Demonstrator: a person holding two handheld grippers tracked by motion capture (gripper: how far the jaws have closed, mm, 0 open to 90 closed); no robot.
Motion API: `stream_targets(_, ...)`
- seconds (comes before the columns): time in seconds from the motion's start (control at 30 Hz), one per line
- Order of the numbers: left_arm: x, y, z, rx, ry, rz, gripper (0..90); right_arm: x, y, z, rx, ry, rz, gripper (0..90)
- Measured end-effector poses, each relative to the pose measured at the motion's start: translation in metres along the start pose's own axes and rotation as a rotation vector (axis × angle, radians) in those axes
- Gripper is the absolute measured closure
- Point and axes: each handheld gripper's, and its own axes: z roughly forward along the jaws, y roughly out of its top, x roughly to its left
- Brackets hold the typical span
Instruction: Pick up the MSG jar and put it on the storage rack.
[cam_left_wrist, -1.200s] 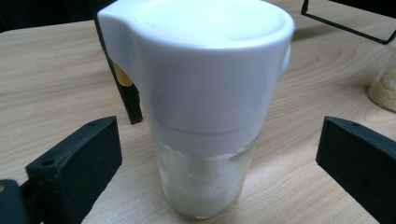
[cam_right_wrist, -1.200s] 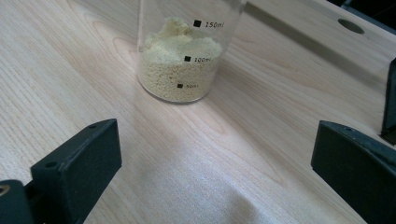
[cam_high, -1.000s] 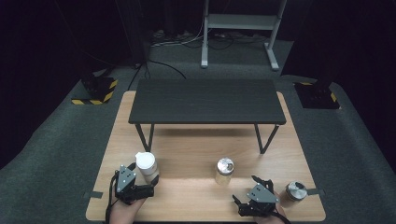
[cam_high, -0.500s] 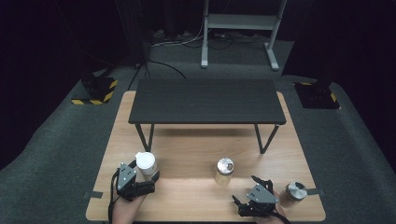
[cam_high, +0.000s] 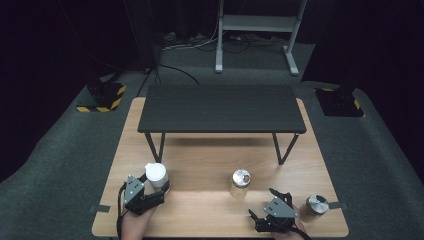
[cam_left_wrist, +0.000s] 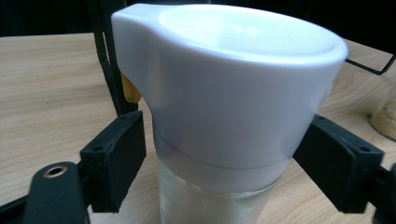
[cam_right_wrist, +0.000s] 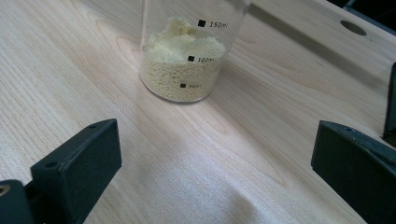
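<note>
1. The white-capped jar stands upright on the desk, near its front left corner, with a clear glass body under a broad white cap.
2. The left hand-held gripper sits just in front of the white-capped jar, and its jaws have just been closing with the jar between them.
3. In the left gripper view both black pads lie against the jar's sides just below the cap, so the gripper holds the jar.
4. A small yellow piece shows behind the white-capped jar, at the cap's left edge; what it is cannot be told.
5. To the right of the white-capped jar, near the middle of the desk's front, stands a glass beaker with pale yellow grains and printed volume marks.
6. The right hand-held gripper rests on the desk further right of the white-capped jar, just in front of the beaker; its jaws are spread wide with nothing between them.
7. A metal-lidded jar stands just right of that gripper.
8. Behind the white-capped jar, a low black shelf on thin legs spans the desk's rear half.
</note>
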Motion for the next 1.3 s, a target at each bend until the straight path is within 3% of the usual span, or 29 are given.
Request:
stream_targets(0.5,-0.003,-0.003,0.000,-0.050,0.023,0.043,29.9,0.000,0.000,0.001,0.009,0.002,-0.005,0.7)
stream_targets(0.8,-0.002,-0.004,-0.002,-0.058,0.022,0.036,30.3,0.000,0.001,0.001,0.010,0.006,0.002,0.7)
stream_targets(1.3,-0.008,0.017,-0.014,-0.070,-0.010,0.088,30.2,0.000,0.000,0.001,0.011,0.011,0.004,0.7)
